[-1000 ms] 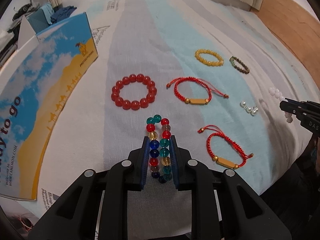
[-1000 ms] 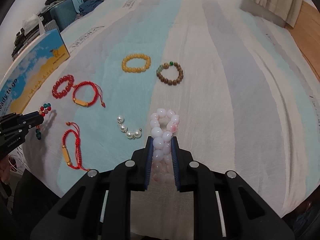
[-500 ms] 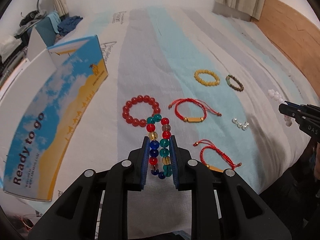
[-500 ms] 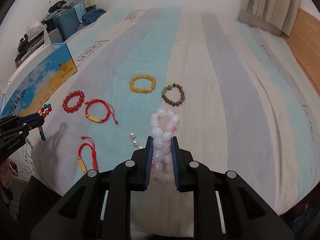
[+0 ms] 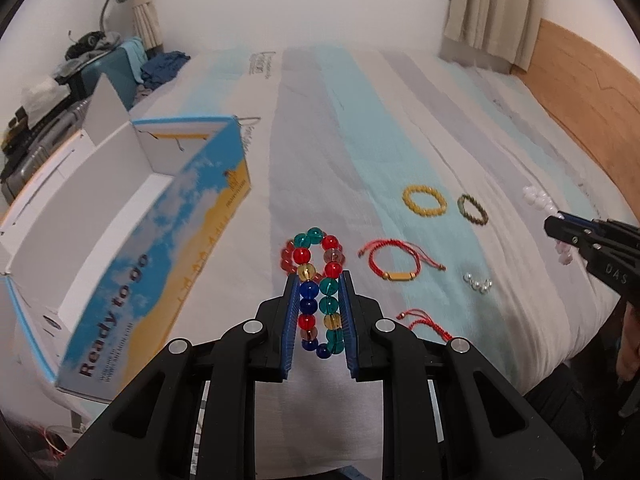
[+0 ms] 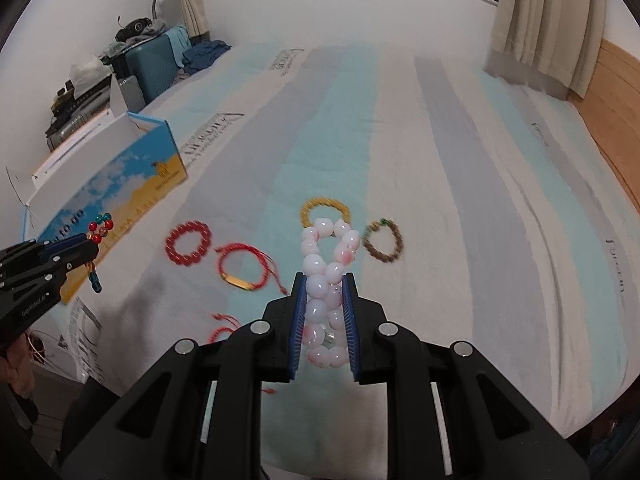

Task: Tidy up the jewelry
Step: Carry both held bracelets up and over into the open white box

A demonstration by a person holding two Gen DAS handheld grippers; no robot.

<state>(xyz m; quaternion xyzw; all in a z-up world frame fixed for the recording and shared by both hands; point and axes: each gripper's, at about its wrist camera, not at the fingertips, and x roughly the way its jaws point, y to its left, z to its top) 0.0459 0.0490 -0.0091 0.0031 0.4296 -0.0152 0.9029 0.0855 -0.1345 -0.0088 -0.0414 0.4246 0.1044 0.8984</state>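
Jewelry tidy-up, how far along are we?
Nothing is visibly put away yet. In hand: the left gripper clamps the multicolored bead bracelet, the right gripper the pink-white bead bracelet. The other pieces, including the yellow bracelet, remain on the bedspread.

Glossy glass-like multicoloured bracelet [image 5: 318,292], matt striped cloth bedsheet [image 5: 360,128], printed cardboard box [image 5: 132,240]

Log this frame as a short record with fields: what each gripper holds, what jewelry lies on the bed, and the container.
left gripper: shut on multicolour bead bracelet
right gripper: shut on pink-white bead bracelet
on bed: red bead bracelet, yellow bead bracelet, brown bead bracelet, two red cord bracelets, pearl piece
container: open blue box, at the bed's left side
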